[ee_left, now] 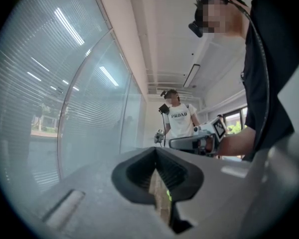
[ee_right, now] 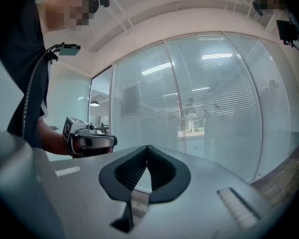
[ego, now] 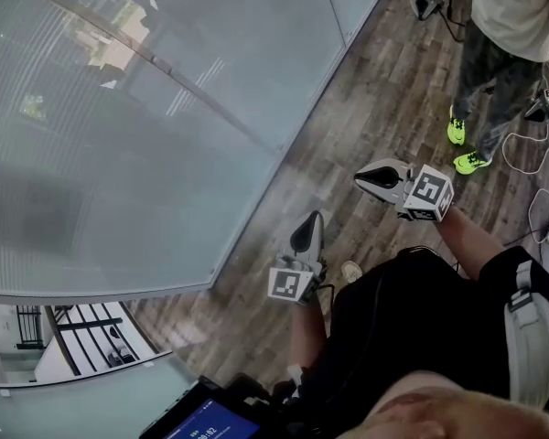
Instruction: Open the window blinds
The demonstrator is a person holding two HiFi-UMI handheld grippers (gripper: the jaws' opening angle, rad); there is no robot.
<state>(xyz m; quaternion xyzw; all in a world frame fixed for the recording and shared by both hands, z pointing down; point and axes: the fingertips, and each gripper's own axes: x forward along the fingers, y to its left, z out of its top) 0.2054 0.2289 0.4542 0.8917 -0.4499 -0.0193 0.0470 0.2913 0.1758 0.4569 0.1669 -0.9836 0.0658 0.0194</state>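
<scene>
Closed slatted blinds (ego: 119,154) hang behind a curved glass wall that fills the left of the head view. They also show in the left gripper view (ee_left: 55,108) and the right gripper view (ee_right: 214,98). My left gripper (ego: 309,227) is held over the wood floor, a short way from the foot of the glass. Its jaws are shut with nothing between them (ee_left: 156,151). My right gripper (ego: 361,179) is further right, also apart from the glass and shut on nothing (ee_right: 147,147). Each gripper appears in the other's view: the right gripper (ee_left: 189,142) and the left gripper (ee_right: 89,142).
Another person (ego: 512,26) in a white shirt stands at the upper right, holding two grippers; the same person (ee_left: 177,118) appears in the left gripper view. Cables (ego: 531,199) lie on the wood floor near that person. A lit screen (ego: 206,419) sits at the bottom edge.
</scene>
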